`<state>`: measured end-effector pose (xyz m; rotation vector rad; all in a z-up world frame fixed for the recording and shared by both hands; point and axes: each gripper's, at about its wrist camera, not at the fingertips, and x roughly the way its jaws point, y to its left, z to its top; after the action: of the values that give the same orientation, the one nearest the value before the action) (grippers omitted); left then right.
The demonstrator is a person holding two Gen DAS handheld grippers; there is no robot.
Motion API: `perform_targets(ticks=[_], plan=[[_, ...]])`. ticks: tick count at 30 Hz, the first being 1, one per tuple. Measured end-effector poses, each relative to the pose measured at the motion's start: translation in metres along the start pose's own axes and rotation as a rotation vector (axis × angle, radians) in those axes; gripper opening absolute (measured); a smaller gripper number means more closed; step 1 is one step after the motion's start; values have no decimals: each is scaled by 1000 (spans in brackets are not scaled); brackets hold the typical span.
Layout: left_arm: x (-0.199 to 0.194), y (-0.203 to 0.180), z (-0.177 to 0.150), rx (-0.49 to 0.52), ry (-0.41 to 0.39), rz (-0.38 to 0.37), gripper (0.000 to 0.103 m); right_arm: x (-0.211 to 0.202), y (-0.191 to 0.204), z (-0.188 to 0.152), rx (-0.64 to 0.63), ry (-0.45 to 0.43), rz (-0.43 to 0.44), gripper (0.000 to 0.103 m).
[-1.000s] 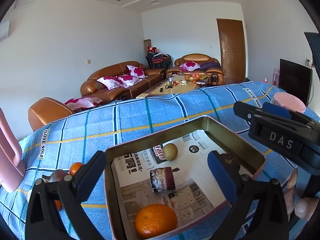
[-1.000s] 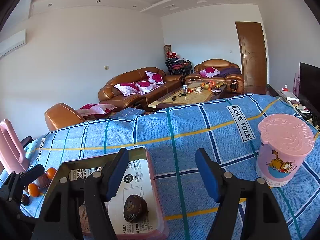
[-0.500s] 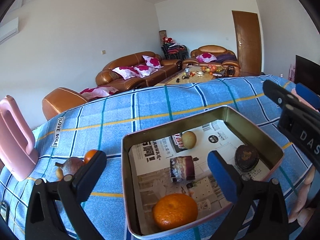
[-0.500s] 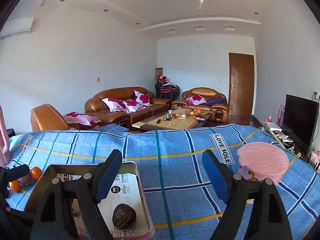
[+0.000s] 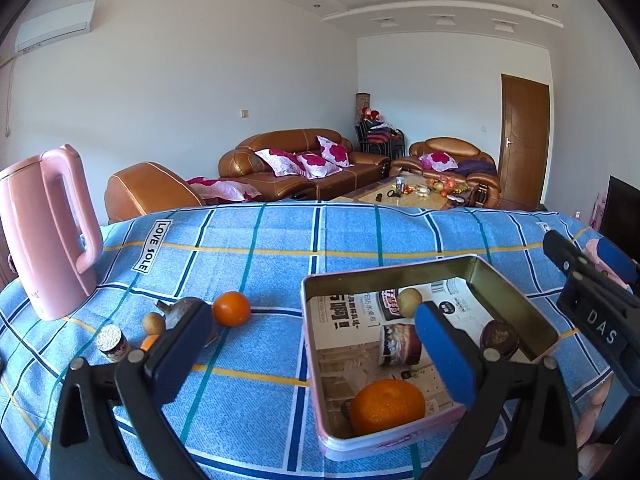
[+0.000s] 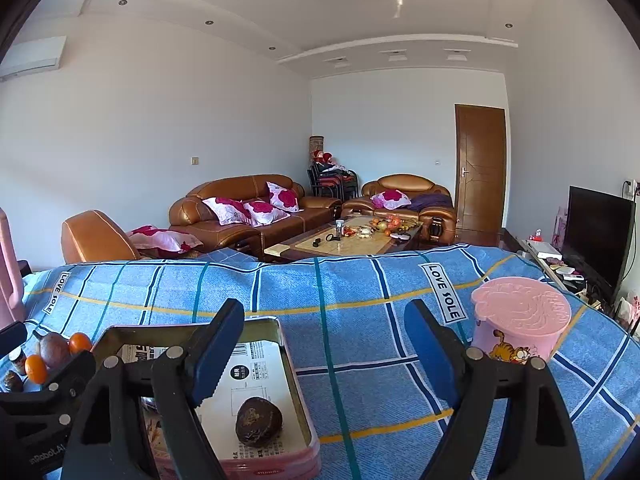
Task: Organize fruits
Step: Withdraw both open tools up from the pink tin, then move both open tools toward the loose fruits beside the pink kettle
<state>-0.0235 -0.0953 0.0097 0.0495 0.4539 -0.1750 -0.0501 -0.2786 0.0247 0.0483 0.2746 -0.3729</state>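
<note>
In the left wrist view the tin tray (image 5: 516, 292) sits lower right on the blue tablecloth (image 5: 280, 264), holding an orange (image 5: 387, 406), a dark fruit (image 5: 498, 338) and a pale fruit (image 5: 409, 302), with loose fruits (image 5: 231, 308) lower left beside the pink kettle (image 5: 48, 236). The left gripper (image 5: 312, 350) stands wide open and empty, straddling the tray's left wall over bare cloth. In the right wrist view the right gripper (image 6: 324, 354) is also spread wide, holding nothing, above the tray's right rim, with open cloth up to the pink cup (image 6: 520, 320).

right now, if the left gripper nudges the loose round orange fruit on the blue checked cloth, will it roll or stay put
The round orange fruit probably rolls: it looks nearly spherical with nothing bracing it. The soft blue checked cloth may slow it. Its dimpled skin should grip reasonably.
</note>
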Motion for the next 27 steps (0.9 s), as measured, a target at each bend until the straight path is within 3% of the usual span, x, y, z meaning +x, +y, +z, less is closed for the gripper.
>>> perform_targets(ticks=[12,27], plan=[[-3,23,-6,22,26,6,103,-14,10,-8,9,38,-3,84],[0,75,-7,24,42,56,103,-25,60,-14,11,96,55,84]])
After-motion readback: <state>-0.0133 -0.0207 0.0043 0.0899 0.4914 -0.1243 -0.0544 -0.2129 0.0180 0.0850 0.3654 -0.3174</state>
